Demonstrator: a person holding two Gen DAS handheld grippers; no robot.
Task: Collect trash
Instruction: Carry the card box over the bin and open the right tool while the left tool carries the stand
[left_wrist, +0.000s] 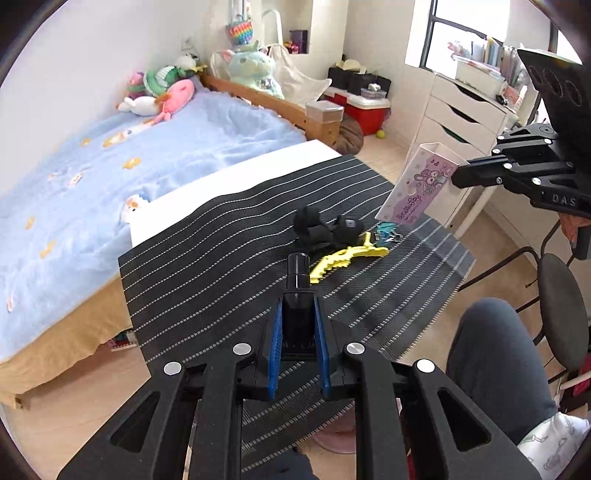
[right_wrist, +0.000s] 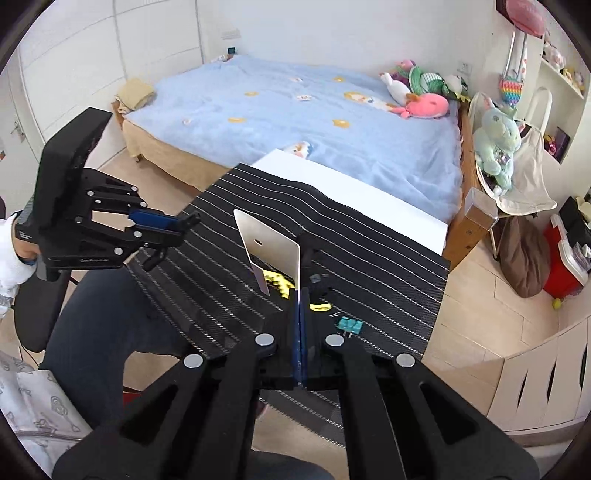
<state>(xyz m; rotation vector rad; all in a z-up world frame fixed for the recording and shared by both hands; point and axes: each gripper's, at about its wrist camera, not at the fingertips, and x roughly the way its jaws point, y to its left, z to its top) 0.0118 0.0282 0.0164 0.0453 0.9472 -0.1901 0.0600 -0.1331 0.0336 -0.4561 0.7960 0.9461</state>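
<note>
My left gripper (left_wrist: 299, 306) is shut on a small black bottle (left_wrist: 298, 291) and holds it above the striped black mat (left_wrist: 221, 236); it also shows in the right wrist view (right_wrist: 177, 229). My right gripper (right_wrist: 300, 295) is shut on the rim of a small white bin (right_wrist: 271, 243) with a pink cartoon print (left_wrist: 417, 184), held tilted above the mat's right side. On the mat lie a black lump of fabric (left_wrist: 321, 227), a yellow plastic piece (left_wrist: 347, 258) and a small teal item (right_wrist: 349, 325).
The mat covers a white table (right_wrist: 369, 195) beside a bed with a blue blanket (left_wrist: 110, 177) and plush toys (left_wrist: 162, 92). A white drawer unit (left_wrist: 454, 122), a red cooler (left_wrist: 365, 107) and a black stool (left_wrist: 561, 310) stand at the right. My knee (left_wrist: 491, 354) is under the table edge.
</note>
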